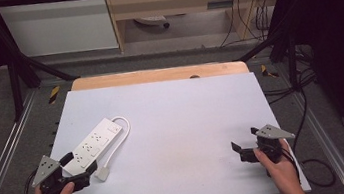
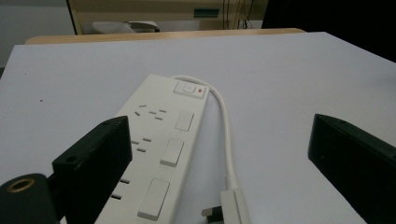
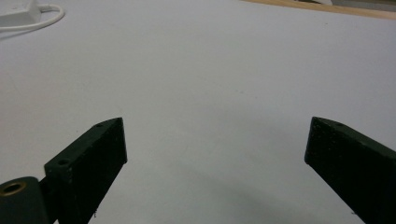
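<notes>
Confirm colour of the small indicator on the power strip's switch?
Red, on the white power strip; clearest in the left gripper view.

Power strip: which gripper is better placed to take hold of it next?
Left. The left gripper is open right at the near end of the power strip; the right gripper is open over bare table, far across.

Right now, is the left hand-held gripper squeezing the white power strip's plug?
No. The left hand-held gripper is open, its jaws wide apart over the white power strip and plug, squeezing nothing. The left gripper view shows it.
</notes>
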The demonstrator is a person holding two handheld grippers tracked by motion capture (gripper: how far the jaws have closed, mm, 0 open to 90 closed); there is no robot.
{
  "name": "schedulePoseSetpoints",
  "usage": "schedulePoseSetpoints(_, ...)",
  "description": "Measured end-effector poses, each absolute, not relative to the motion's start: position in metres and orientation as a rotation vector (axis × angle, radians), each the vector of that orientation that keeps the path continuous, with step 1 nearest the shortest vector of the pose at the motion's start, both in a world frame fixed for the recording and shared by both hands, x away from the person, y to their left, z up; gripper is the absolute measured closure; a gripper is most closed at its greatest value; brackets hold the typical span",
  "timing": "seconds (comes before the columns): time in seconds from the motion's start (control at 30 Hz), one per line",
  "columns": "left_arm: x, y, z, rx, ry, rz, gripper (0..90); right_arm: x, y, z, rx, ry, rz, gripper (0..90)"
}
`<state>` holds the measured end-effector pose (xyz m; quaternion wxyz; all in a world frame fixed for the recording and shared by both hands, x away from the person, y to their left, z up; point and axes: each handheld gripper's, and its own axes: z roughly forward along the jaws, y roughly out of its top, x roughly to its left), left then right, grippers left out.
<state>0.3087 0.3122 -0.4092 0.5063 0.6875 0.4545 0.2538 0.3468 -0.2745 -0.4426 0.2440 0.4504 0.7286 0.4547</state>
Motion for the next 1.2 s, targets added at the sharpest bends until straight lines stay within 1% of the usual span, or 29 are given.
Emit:
schedulePoseSetpoints(0.73, 0.308, 0.311, -0.401, 1.61, 1.063, 0.593, 6.8, 0.346, -0.269, -0.439, 1.219, 1.986, 1.244, 3.6)
schedulePoseSetpoints(1.0, 0.312, 0.306, -0.395, 1.62, 1.048, 0.601, 6.7, 0.346, -0.269, -0.439, 1.209, 1.997, 1.256, 3.3)
schedulePoseSetpoints(1.2, 0.322, 0.302, -0.387, 1.609, 1.048, 0.588, 7.1, 0.345, -0.269, -0.437, 1.203, 1.99, 1.265, 3.3)
